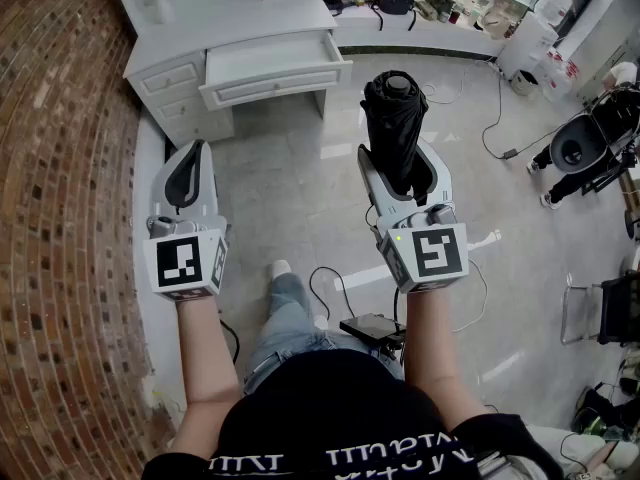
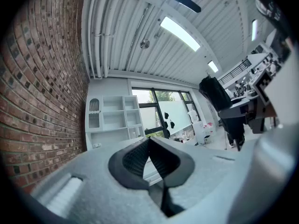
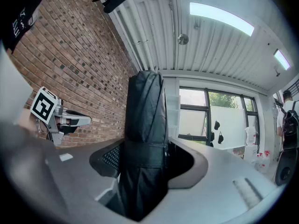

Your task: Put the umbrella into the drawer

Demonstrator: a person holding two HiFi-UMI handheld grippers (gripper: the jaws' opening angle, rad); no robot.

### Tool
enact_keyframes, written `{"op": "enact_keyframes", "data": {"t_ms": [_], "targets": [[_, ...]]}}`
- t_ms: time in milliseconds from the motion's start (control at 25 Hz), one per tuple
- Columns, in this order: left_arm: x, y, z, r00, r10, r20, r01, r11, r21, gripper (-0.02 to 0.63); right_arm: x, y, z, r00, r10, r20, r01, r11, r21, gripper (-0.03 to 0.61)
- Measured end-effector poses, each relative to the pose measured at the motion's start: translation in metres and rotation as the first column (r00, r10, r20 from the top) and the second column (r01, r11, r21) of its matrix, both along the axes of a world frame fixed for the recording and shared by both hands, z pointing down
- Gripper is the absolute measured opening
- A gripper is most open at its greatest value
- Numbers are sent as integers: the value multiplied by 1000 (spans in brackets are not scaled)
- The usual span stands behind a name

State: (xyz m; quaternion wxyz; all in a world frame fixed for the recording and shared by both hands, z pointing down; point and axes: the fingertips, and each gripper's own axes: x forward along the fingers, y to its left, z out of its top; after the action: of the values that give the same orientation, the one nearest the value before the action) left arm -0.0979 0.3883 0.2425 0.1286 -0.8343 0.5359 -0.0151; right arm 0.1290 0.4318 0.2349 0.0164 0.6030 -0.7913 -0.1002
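While the right gripper [image 1: 400, 180] is clamping the umbrella [image 1: 394, 118] upright across its fingers [image 3: 108, 158], the drawer [image 1: 280, 86] is lying ahead-left of them; the left gripper [image 1: 188, 173] is hanging closed, empty.

A red brick wall [image 1: 60, 168] was seen along the whole left side. The floor [image 1: 290, 188] was laid in pale grey glossy tiles, and cables [image 1: 490, 118] were strewn over it at the right. A white desk [image 1: 230, 18] was set at the far left, near the brick. A white shelf unit [image 2: 114, 118] was placed beside that wall. Large windows [image 3: 224, 115] were set in the far wall, and strip lights [image 2: 180, 31] were lit on a white ribbed ceiling [image 2: 121, 31].
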Motion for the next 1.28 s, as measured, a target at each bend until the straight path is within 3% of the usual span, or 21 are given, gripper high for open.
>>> {"op": "enact_keyframes", "data": {"t_ms": [440,880,1280], "targets": [[-1,-32,6,1000,-2,-10,2,1000,-9,2,5,-34,13,1000,-4,-10,4,1000,-27,259],[-31,-151,3,1000,18,-7,-18,1000,-4,2,-29,-152,11,998,-23,-52,20,998,-54,259],[-70,-266,-7,999,22,-25,-22,1000,15,2,-65,-262,5,1000,-2,-21,1,999,-51,259]]}}
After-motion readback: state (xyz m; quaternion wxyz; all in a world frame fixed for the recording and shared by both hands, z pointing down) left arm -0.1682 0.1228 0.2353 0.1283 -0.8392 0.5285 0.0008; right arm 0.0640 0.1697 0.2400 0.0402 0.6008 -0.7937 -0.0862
